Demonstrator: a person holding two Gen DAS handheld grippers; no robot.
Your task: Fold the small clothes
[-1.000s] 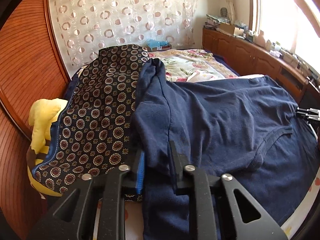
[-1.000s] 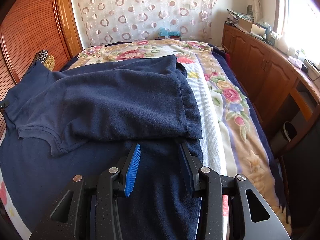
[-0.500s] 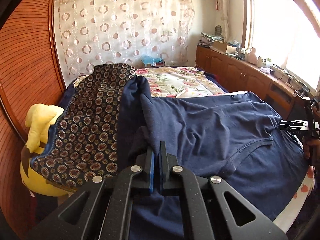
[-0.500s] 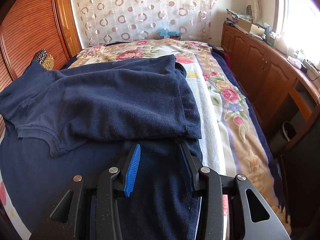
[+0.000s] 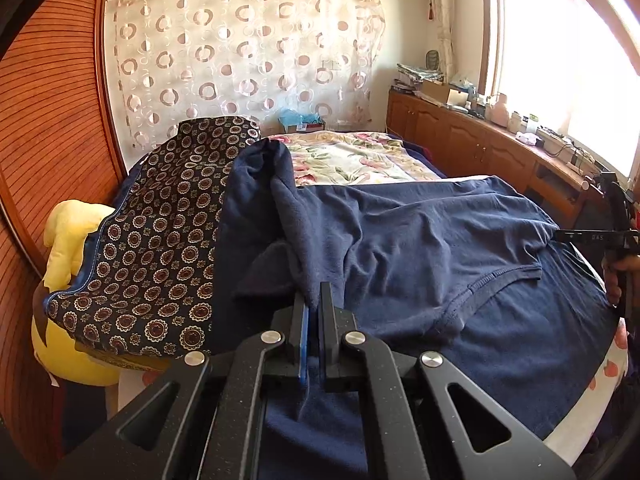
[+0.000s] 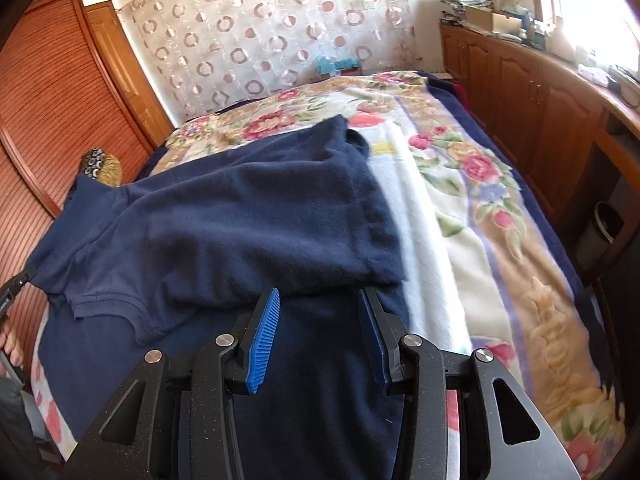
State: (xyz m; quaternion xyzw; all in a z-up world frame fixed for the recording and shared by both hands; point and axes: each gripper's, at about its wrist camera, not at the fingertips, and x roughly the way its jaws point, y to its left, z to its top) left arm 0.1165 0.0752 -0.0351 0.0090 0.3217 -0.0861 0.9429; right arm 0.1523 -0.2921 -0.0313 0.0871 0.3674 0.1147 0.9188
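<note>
A navy short-sleeved shirt (image 5: 420, 240) lies spread on the bed, its far half folded over the near half. My left gripper (image 5: 314, 300) is shut on a raised ridge of the shirt's fabric near its left side. In the right wrist view the shirt (image 6: 240, 216) shows a sleeve at the left and a folded edge at the right. My right gripper (image 6: 320, 304) stands open just above the lower layer, close to the folded corner, with nothing pinched. Its tip (image 5: 560, 234) shows at the shirt's right edge. The left gripper's tip (image 6: 22, 278) shows by the sleeve.
A dark cushion with round patterns (image 5: 160, 240) and a yellow plush toy (image 5: 68, 232) lie left of the shirt. A floral blanket (image 6: 500, 200) covers the bed. Wooden cabinets (image 6: 540, 92) run along the right, with a bin (image 6: 604, 224) below. A slatted wardrobe (image 5: 48, 140) stands at the left.
My left gripper went from open around the shirt's ridge to shut on it, then drew back a little with the fabric. The right wrist view has tilted; its jaws stay apart.
</note>
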